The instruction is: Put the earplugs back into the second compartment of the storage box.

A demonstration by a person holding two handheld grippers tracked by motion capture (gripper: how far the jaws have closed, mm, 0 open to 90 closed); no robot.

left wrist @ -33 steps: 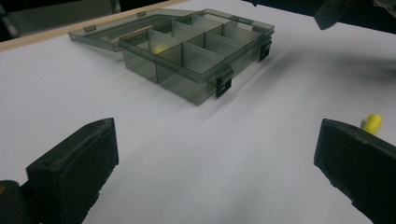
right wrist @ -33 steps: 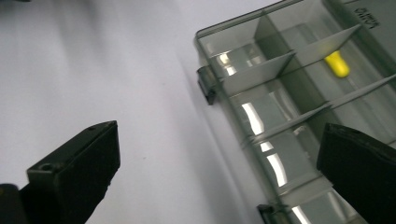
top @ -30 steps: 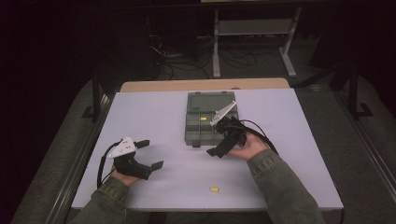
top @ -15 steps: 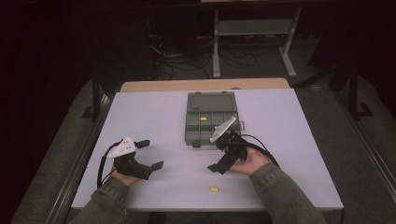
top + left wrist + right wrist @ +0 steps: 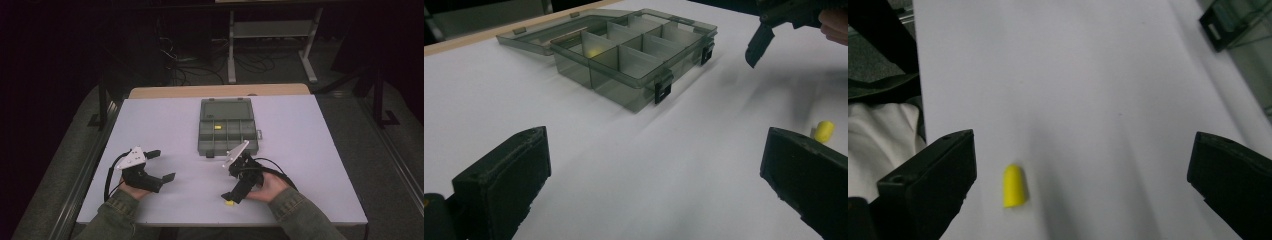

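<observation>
A grey-green clear organizer box [image 5: 227, 131] lies open mid-table, its lid flat behind it, with one small yellow piece [image 5: 217, 127] in a back compartment. A yellow plug-shaped piece [image 5: 229, 202] lies loose near the table's front edge. My right gripper [image 5: 232, 187] points down at it, open, and in the right gripper view the plug [image 5: 1014, 186] lies between the jaws, close to the left one, untouched. My left gripper [image 5: 162, 165] rests open at front left, empty. From it I see the box [image 5: 634, 55] and the plug [image 5: 824, 131].
The white table [image 5: 310, 150] has free surface on both sides of the box. A tan strip [image 5: 220, 91] runs along the far edge. Beyond it stand a metal stand [image 5: 270, 30] and cables on a dark floor. White cloth [image 5: 878, 135] shows past the table's front edge.
My right gripper has drawn back from the box toward the front edge and now hangs over the loose yellow plug. The left gripper has stayed put.
</observation>
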